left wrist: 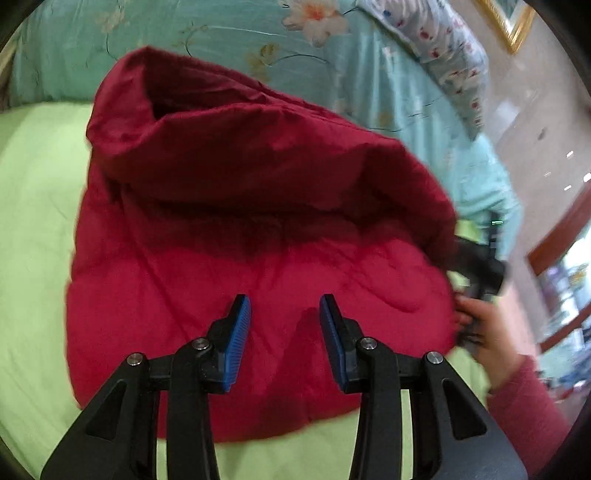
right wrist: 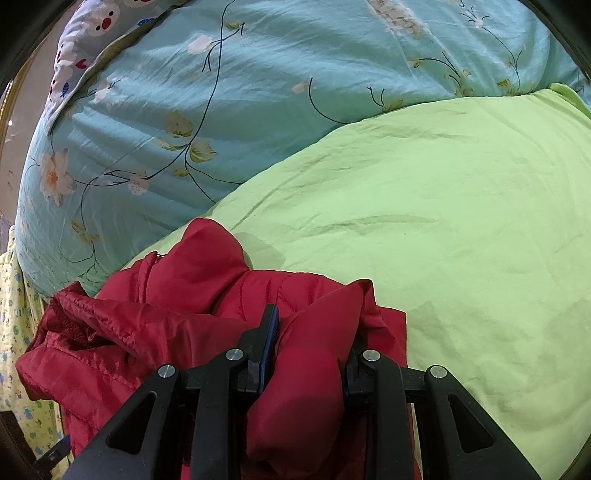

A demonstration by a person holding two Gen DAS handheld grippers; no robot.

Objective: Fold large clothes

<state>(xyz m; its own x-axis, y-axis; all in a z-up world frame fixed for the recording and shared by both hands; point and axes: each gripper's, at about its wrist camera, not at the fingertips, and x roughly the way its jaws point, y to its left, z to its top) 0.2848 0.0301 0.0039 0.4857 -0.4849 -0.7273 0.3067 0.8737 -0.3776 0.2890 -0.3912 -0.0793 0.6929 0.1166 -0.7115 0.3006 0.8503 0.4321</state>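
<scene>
A red padded jacket (left wrist: 258,236) lies bunched on a light green sheet (left wrist: 33,229), its upper part folded over in a thick roll. My left gripper (left wrist: 284,314) is open and empty, its blue pads just above the jacket's near part. My right gripper (right wrist: 310,332) is shut on a thick fold of the jacket (right wrist: 303,369) at its right edge. In the left wrist view the right gripper (left wrist: 476,266) shows as a dark shape held by a hand at the jacket's right side.
A teal flowered quilt (right wrist: 240,92) lies piled behind the green sheet (right wrist: 461,221). A patterned pillow (left wrist: 436,40) rests at the far right. A yellowish patterned cloth (right wrist: 14,295) hangs at the bed's left edge. A wall and gold frame (left wrist: 513,26) stand beyond.
</scene>
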